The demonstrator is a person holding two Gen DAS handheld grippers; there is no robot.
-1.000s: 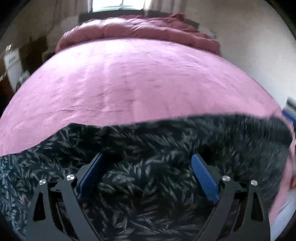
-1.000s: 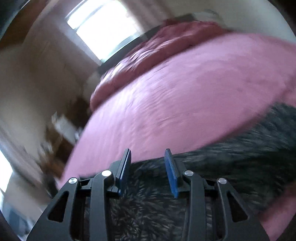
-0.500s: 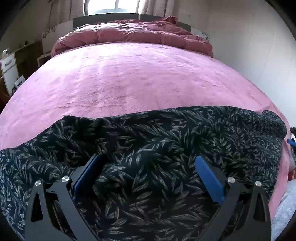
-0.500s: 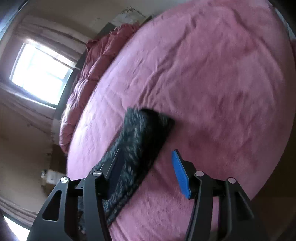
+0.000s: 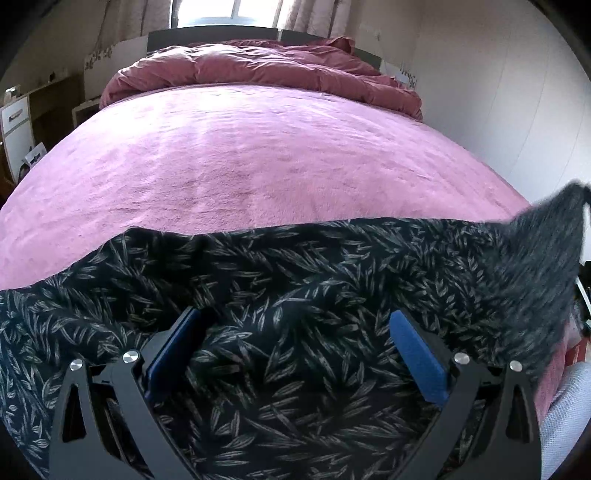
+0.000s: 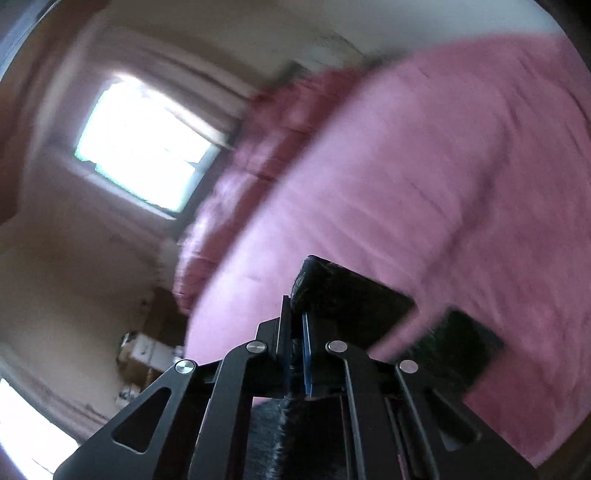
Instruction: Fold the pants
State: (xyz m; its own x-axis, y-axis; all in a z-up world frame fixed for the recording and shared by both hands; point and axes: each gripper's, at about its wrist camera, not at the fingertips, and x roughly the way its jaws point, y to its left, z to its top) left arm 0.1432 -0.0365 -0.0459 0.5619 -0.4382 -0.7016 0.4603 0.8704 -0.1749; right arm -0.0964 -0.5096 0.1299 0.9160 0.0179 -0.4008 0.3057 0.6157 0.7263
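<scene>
dark pants (image 5: 295, 280) end, now lifted in freshly clamped right gripper (image 6: 295, 332)

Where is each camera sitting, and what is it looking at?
Left wrist camera: sits on the left tongs, which are open, looking down over the leafy dark pants and along the pink bed toward the window.
Right wrist camera: sits on the right tongs, shut on the pants' edge, tilted and blurry, facing the bed and window.
Both show: the pants, bed and window. No hand or sleeve shows in either.
</scene>
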